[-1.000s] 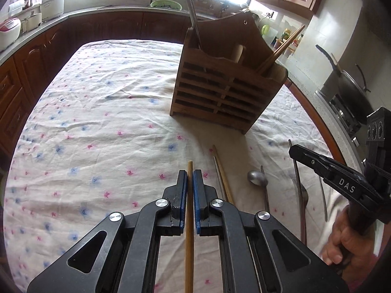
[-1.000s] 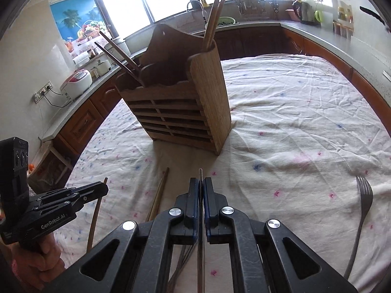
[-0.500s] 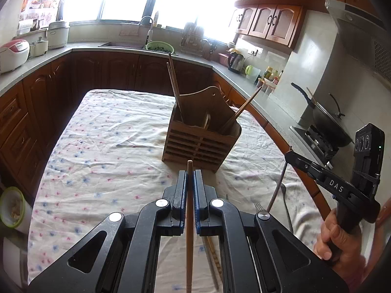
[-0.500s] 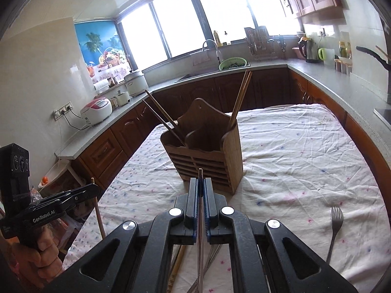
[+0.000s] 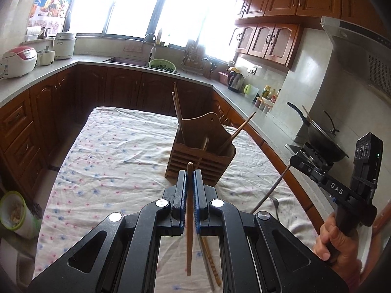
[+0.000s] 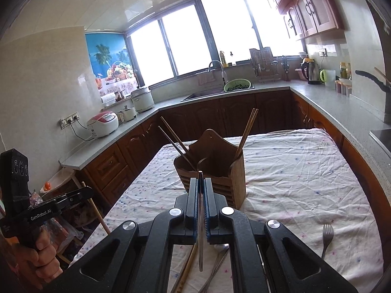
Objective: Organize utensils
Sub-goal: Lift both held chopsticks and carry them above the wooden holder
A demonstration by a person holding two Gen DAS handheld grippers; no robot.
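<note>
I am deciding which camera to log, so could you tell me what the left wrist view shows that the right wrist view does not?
Only the left wrist view shows the wok and the left gripper clamping a wooden chopstick. Only the right wrist view shows the fork on the cloth and the right gripper clamping a metal utensil. Both show the holder and the sink.

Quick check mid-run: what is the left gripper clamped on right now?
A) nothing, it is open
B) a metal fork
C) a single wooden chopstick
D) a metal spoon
C: in the left wrist view the left gripper is shut on one wooden chopstick, which runs between its blue pads.
</note>
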